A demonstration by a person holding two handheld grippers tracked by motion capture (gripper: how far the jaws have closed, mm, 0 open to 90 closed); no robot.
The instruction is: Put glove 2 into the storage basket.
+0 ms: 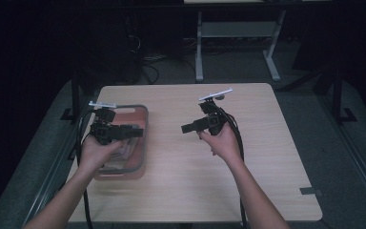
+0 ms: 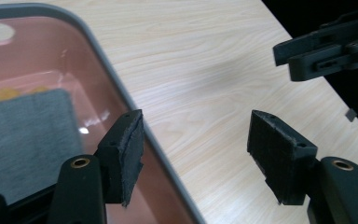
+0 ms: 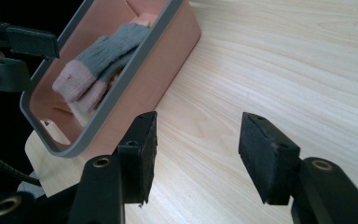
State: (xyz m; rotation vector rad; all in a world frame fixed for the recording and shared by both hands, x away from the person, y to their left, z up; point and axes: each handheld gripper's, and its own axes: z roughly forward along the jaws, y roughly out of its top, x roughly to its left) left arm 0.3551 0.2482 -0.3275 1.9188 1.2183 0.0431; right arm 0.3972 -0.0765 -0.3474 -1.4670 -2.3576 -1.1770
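- My left tongs [image 1: 136, 131] hang over the pink bin [image 1: 143, 143] at the counter's [image 1: 267, 157] left side, jaws pointing right toward the other hand.
- In the left gripper view my left tongs [image 2: 196, 151] stand wide, nothing between the pads; one pad over the bin's grey rim [image 2: 121, 88], the other over bare wood.
- My right tongs [image 1: 187, 128] are held above mid-counter, pointing left at the bin, well apart from it.
- In the right gripper view my right tongs [image 3: 196, 154] gape wide and empty over bare counter [image 3: 284, 70].
- Grey sock with pale pink toe [image 3: 98, 60] lies inside the bin [image 3: 168, 51], on other folded fabric.
- The left gripper view shows grey knit cloth [image 2: 23, 140] flat on the bin floor.
- Neither tongs touch the sock or the bin.
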